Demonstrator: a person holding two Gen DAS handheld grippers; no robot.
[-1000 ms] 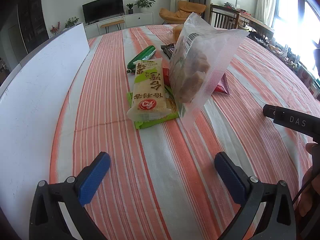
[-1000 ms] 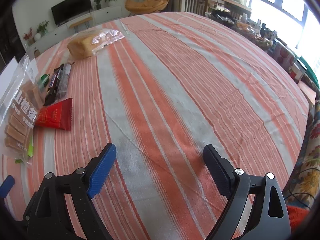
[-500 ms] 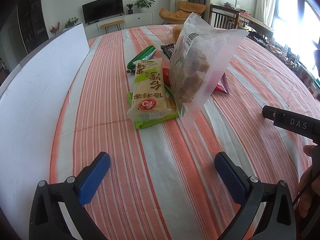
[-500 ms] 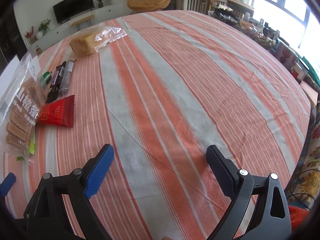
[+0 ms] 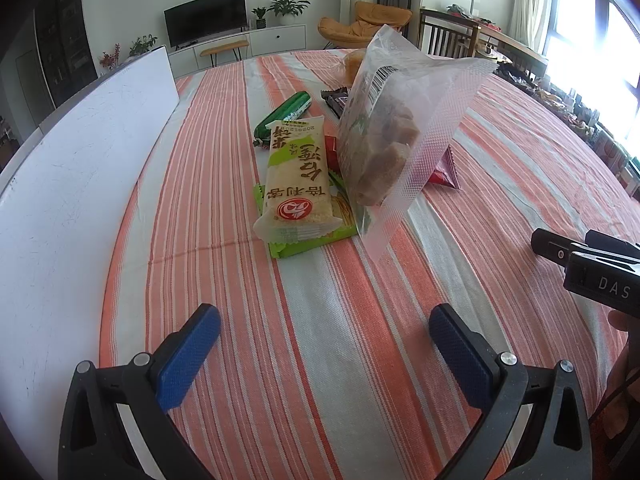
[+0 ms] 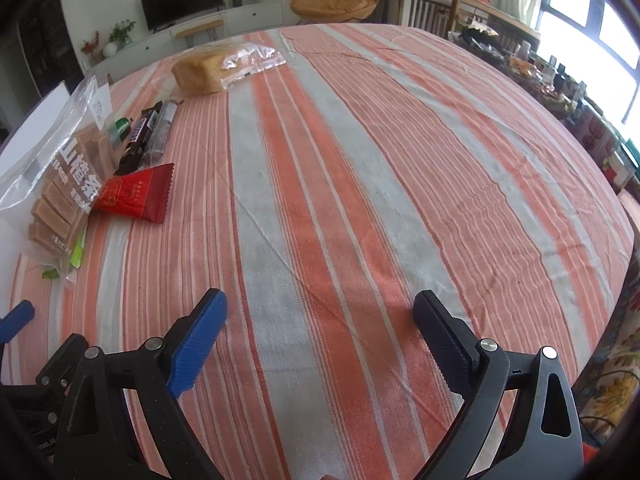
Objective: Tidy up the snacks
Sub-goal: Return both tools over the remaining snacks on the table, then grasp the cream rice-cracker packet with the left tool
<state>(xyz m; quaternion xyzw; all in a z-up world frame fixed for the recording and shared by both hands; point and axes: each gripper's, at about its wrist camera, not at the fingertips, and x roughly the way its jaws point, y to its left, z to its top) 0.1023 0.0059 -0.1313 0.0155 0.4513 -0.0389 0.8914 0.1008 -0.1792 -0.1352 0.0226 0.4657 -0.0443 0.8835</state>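
Little sorting appears done so far, judged from the layout: the snacks are seen bunched in one loose pile, w/ nothing set out in rows or groups. The left gripper [image 5: 324, 340] is held over bare cloth at the bottom of the left wrist view, blue-padded jaws spread wide, nothing btwn them. The right gripper [image 6: 320, 320] is likewise released and empty, low centre of the right wrist view, well apart from the pile.

The pile is found at centre of the left wrist view and at the left edge of the right wrist view. A tall clear crinkly plastic bag of brown fruit-paste bars [image 5: 394, 148] is propped up, tilted, its embossed seal edge catching light; contents look blocky and firm. Beside it, touching, a pale cream-and-green oblong rice-cracker packet [image 5: 298, 182] is laid on top of a flat bright green foil packet [image 5: 316, 240]. Behind these, a dark green cylindrical sausage-like stick [image 5: 286, 114] is seen, plus a dark brown glossy chocolate bar wrapper [image 6: 138, 142] and a flat red foil sachet w/ serrated ends [image 6: 136, 196], partly under the bag. Further off, upper left of the right wrist view, a tan loaf of bread in a loose clear bag [image 6: 216, 68] is left apart from the rest.

All is laid on an orange-and-white striped woven tablecloth [image 6: 360, 180], soft, slightly creased. A smooth white rigid board [image 5: 72, 184] is stood along the left of the left wrist view.

Left to do, prob.: nearly all of the grouping.
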